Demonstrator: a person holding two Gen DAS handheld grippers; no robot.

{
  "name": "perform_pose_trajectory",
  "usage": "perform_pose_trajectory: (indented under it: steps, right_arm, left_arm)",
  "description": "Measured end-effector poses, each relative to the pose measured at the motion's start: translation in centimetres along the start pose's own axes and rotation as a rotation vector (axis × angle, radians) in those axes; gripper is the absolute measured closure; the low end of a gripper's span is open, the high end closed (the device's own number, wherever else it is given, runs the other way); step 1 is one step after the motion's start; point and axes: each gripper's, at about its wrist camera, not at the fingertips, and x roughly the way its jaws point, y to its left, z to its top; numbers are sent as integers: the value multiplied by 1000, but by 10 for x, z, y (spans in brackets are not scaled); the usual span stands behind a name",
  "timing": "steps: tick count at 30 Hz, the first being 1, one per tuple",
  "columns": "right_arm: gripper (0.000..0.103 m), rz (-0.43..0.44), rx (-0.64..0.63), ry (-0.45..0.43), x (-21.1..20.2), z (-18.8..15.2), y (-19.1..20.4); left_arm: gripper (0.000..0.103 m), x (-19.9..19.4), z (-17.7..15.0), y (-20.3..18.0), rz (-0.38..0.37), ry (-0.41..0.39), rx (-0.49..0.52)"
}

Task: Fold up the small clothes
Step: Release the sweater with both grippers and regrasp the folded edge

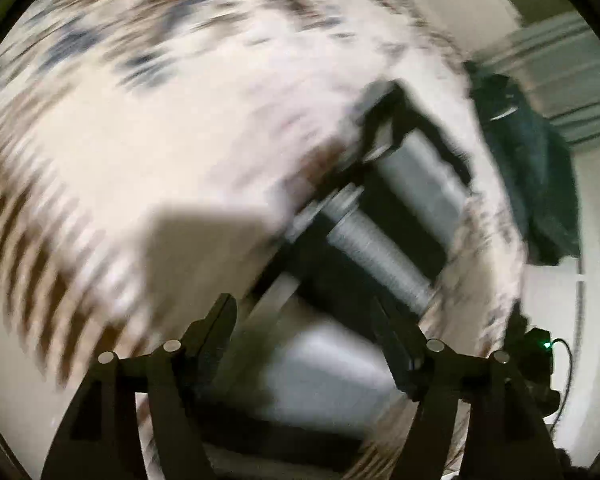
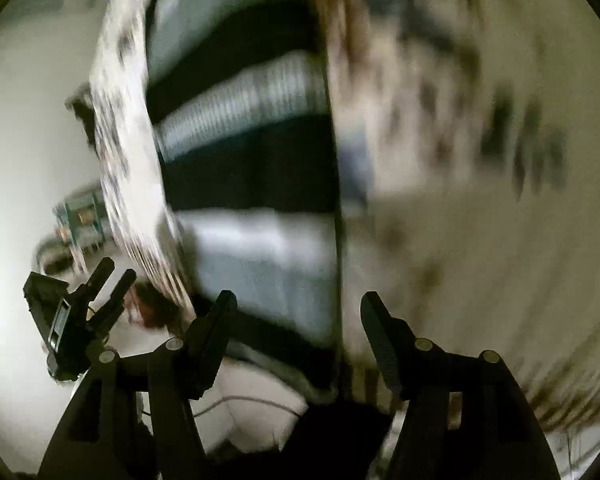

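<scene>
L gripper: jaws apart, roughly mid-width, nothing pinched btwn the pads. Fingers sit over the garment, not on it as far as I can tell — heavy blur, contact can't be confirmed.

R gripper: same story, jaws apart abt mid-width, pads clear, nothing gripped. Fingers frame the garment's near end.

Garment: small striped piece, black + grey/white bands, one band ribbed. In L wrist view it runs diagonal from btwn the fingers up to the right, a dark flap sticking out at the far end. In R wrist view it runs straight away from the gripper, bands stacked black / ribbed grey / black / pale blue-grey, right edge straight. Looks laid flat, folded state can't tell from the blur.

Under it: white cloth w/ brown + dark blotchy print, covers most of both views, garment lies near its edge. Same cloth in R view to the right of the garment, and a strip of it on the left side too.

L wrist view, far right past the cloth edge: dark green bundle of fabric, well apart from the striped piece. Below it a black device w/ small green LED and a cable.

R wrist view, lower left: the other gripper shows, black, fingers apart, off the cloth edge. Pale floor behind it, blurry shelving further back.

Both frames badly motion-smeared.
</scene>
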Motion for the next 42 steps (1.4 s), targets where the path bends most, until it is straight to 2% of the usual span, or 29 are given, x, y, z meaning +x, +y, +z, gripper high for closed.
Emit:
perform_pose_trajectory:
  steps: [3, 6, 9, 11, 13, 15, 17, 19, 20, 21, 25, 28, 31, 32, 33, 35, 37, 40, 42]
  right_arm:
    - [37, -18, 20, -174, -28, 79, 15]
    - [37, -27, 43, -307, -42, 148, 26]
    - [37, -2, 76, -390, -52, 218, 32]
    - [37, 11, 93, -425, -52, 258, 39]
    - [37, 16, 99, -433, -49, 280, 42]
    - [37, 7, 103, -416, -35, 298, 53]
    - [38, -19, 99, -400, -23, 309, 63]
    - [51, -40, 74, -415, -14, 312, 76]
    - [63, -49, 66, -416, -11, 311, 78]
    - [67, -41, 56, -414, -7, 313, 83]
    - [68, -143, -7, -409, 1, 319, 98]
    - [68, -230, -27, -353, 9, 333, 102]
    - [63, -257, -22, -343, 1, 326, 105]
    - [63, -254, -15, -352, -5, 318, 105]
    - [60, -230, -12, -360, -11, 305, 105]
    - [52, -172, 0, -370, -20, 275, 99]
    - [49, -129, 4, -356, -21, 243, 94]
    - [49, -133, 19, -296, -3, 201, 84]
    - [49, -120, 50, -262, 9, 177, 74]
  left_arm:
    - [36, 48, 78, -46, -79, -13, 89]
    - [36, 102, 145, -85, -111, 1, 175]
    - [36, 151, 201, -110, -119, 43, 244]
    - [36, 175, 224, -119, -109, 74, 285]
    - [39, 191, 235, -121, -88, 90, 324]
    - [98, 186, 238, -120, -124, 36, 367]
    - [98, 175, 240, -117, -140, -2, 376]
    - [99, 163, 241, -109, -159, -27, 359]
    - [99, 160, 242, -105, -163, -34, 347]
    - [99, 158, 246, -101, -166, -42, 334]
    - [99, 173, 260, -84, -134, -12, 286]
    - [98, 203, 269, -76, -118, 49, 255]
    - [94, 199, 270, -76, -126, 77, 214]
    - [85, 190, 268, -75, -133, 75, 197]
    - [62, 178, 263, -74, -125, 67, 178]
    - [38, 154, 248, -70, -159, 30, 171]
    - [37, 140, 226, -68, -167, 14, 202]
    - [37, 147, 185, -62, -102, 106, 293]
    - [38, 155, 162, -50, -61, 175, 293]
